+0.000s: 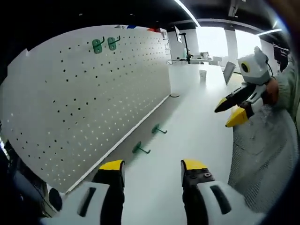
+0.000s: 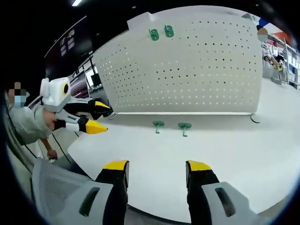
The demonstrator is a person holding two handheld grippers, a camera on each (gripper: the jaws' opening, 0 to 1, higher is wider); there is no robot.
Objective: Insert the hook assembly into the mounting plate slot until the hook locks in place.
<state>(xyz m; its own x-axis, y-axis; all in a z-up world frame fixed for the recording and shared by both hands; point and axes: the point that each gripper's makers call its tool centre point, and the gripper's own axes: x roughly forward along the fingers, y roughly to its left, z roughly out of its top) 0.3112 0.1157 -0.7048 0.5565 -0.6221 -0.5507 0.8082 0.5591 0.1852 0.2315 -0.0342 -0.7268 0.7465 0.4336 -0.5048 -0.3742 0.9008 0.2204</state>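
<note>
On table (image 2: 234, 154), two hooks (image 2: 158, 125) pointing away from pegboard (image 2: 197, 70)

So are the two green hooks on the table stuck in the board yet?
No. Both hooks lie loose on the table, in front of the pegboard. Two others already hang up top.

Green hooks (image 2: 158, 125), white dotted pegboard (image 2: 197, 65), white table (image 2: 225, 154), yellow-tipped black tongs (image 2: 157, 166).

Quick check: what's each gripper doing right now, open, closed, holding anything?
Left gripper: open, holding nothing, above the table.
Right gripper: open, holding nothing.
</note>
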